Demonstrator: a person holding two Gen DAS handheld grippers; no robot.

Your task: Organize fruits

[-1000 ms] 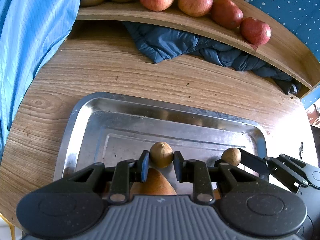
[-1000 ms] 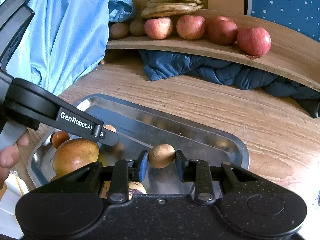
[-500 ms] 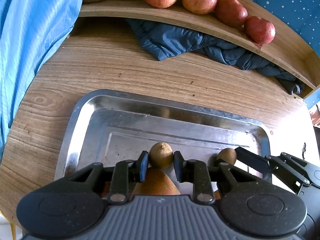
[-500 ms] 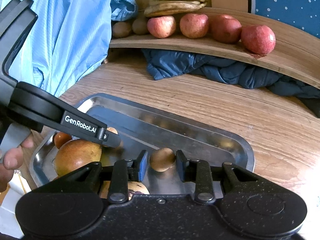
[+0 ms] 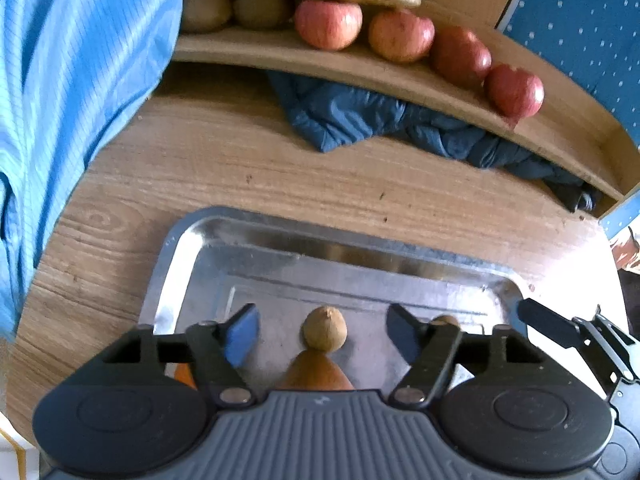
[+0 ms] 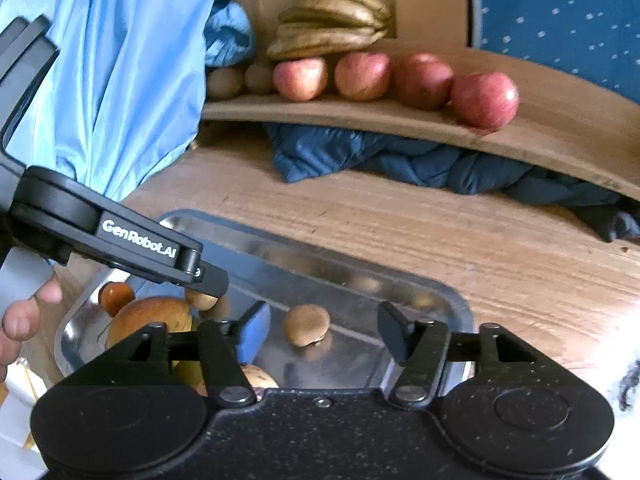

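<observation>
- Metal tray (image 5: 188, 252) is sitting on the wooden bench (image 5: 248, 168); everything below is placed relative to the tray.
- Beyond the tray's far rim, a dark blue cloth (image 6: 400, 160) is lying bunched on the bench under a curved wooden shelf (image 6: 360, 114).
- On that shelf, four red apples (image 6: 484, 98) are sitting in a row, with two brown kiwis (image 5: 206, 10) and a bunch of bananas (image 6: 332, 20) at the row's left end.
- A light blue garment (image 5: 80, 80) is hanging left of the tray, covering that side of the bench.
- Left gripper (image 5: 322, 334) is hovering over the tray's near part, its jaws having just been opening and now standing wide apart.
- A small brown fruit (image 5: 324, 328) is resting on the tray floor between those jaws, clear of both pads.
- A bigger orange-brown fruit (image 5: 316, 372) is lying just nearer than it, partly hidden by the gripper body.
- Right gripper (image 6: 324, 334) is hovering over the tray's right end, its jaws also having just been opening, now well apart.
- A second small brown fruit (image 6: 306, 324) is lying on the tray between them, touching neither pad.
- In the right wrist view, a large russet fruit (image 6: 150, 318) and a small orange one (image 6: 116, 296) are crowding the tray's left end.
- A hand (image 6: 24, 320) is gripping the left gripper's handle off the tray's left edge.
</observation>
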